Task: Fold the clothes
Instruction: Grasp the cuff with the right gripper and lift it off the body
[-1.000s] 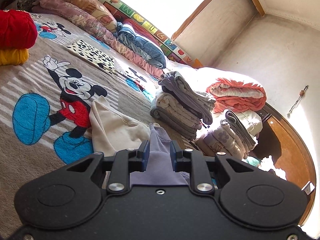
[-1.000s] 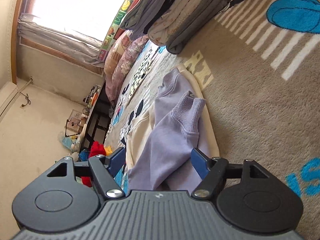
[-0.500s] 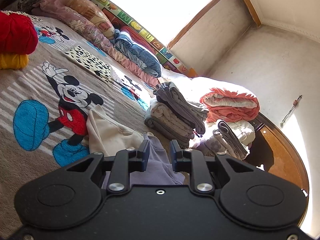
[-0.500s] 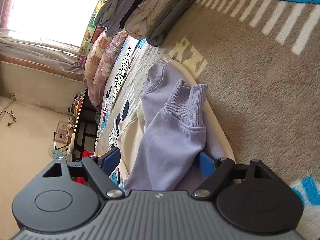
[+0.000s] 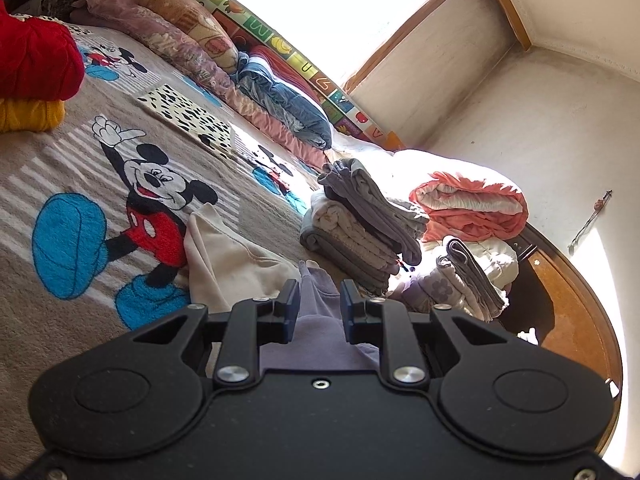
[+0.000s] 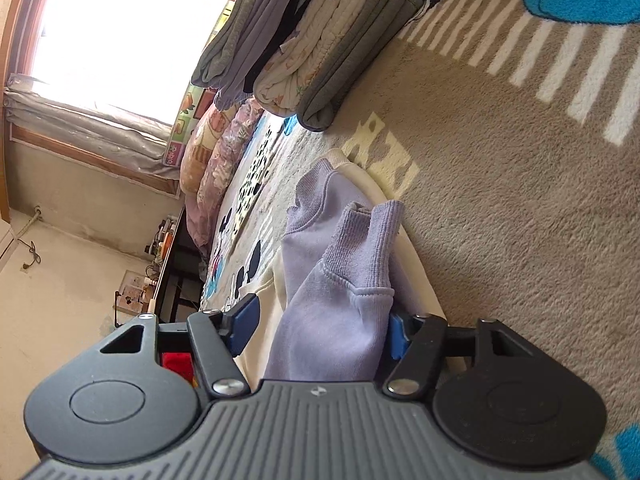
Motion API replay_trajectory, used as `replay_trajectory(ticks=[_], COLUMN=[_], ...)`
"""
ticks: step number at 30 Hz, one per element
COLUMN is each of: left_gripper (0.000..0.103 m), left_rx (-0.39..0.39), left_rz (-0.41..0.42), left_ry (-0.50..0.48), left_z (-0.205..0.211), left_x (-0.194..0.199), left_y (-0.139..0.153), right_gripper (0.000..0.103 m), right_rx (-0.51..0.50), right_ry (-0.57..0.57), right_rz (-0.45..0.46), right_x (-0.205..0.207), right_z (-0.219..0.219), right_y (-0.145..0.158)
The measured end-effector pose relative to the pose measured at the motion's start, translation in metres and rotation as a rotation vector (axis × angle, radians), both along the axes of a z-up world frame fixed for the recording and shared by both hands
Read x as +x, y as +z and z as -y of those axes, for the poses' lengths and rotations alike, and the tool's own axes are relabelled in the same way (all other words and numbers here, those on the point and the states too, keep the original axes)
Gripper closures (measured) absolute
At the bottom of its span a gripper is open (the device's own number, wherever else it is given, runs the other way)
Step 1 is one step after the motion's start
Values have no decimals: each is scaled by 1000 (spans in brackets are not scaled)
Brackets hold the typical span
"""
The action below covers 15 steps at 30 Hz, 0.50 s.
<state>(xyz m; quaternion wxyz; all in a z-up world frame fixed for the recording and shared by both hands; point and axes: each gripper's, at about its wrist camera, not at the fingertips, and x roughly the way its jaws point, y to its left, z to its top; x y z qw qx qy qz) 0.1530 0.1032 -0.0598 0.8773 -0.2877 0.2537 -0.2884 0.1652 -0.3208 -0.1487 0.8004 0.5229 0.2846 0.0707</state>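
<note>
A lilac sweatshirt (image 5: 316,282) lies on top of a cream garment (image 5: 224,256) on the Mickey Mouse blanket (image 5: 60,168). My left gripper (image 5: 320,306) is shut on the lilac fabric, its fingers pinching a narrow fold. In the right wrist view the lilac sleeve (image 6: 352,264), ribbed cuff pointing away, lies folded over the sweatshirt's body. My right gripper (image 6: 322,326) is open, its blue fingers either side of that sleeve. The right finger touches the sleeve; the left one is over the cream garment (image 6: 262,292).
A stack of folded grey and cream clothes (image 5: 360,224) stands just beyond the garments, also seen in the right wrist view (image 6: 320,48). A coral quilt (image 5: 472,208) and more folded laundry lie behind it. Red and yellow knits (image 5: 36,60) sit far left. Pillows (image 5: 192,40) line the window side.
My right gripper's fingers have narrowed around the lilac sleeve and moved closer over it. The left gripper keeps its hold, and its view has tilted up slightly.
</note>
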Motion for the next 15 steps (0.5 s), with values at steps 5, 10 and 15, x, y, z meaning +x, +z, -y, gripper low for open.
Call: replay_trajectory(ticks=[5, 10, 15], left_gripper=[84, 84, 84], left_rx=[26, 58, 103], left_rz=[-44, -87, -129], left_ry=[28, 43, 43], left_z=[-2, -2, 1], left_x=[6, 9, 13], left_y=[-8, -16, -23], right_gripper=[83, 93, 94], right_rx=[-68, -115, -153], right_ry=[28, 52, 74], right_rz=[30, 111, 195], right_x=[4, 0, -3], right_z=[-8, -14, -18], right_y=[10, 33, 62])
